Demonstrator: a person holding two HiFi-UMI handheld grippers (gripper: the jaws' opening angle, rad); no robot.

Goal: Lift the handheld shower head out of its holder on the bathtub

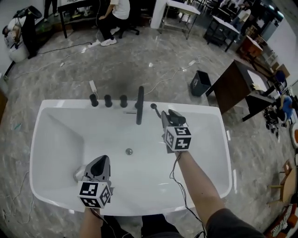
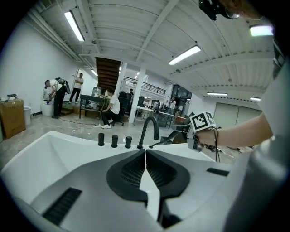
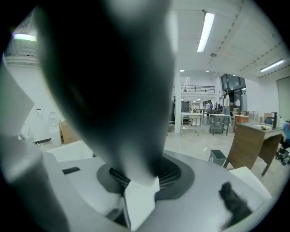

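The black handheld shower head (image 1: pixel 157 109) juts out of my right gripper (image 1: pixel 166 115), which is shut on its handle above the back rim of the white bathtub (image 1: pixel 51 104), just right of the black faucet (image 1: pixel 139 104). In the right gripper view the handle is a big dark blur (image 3: pixel 113 81) rising between the jaws of the right gripper (image 3: pixel 138 179). The left gripper view shows the shower head (image 2: pixel 161 143) reaching from the right gripper toward the faucet (image 2: pixel 149 129). My left gripper (image 1: pixel 101 160) hangs over the tub's front left, shut and empty (image 2: pixel 145 152).
Three black knobs (image 1: pixel 108 100) stand on the rim left of the faucet, and a drain (image 1: pixel 129 151) sits mid-tub. On the floor behind are cables, a dark bin (image 1: pixel 200 83) and a brown desk (image 1: pixel 242 88). A person sits at a far table (image 1: pixel 114 14).
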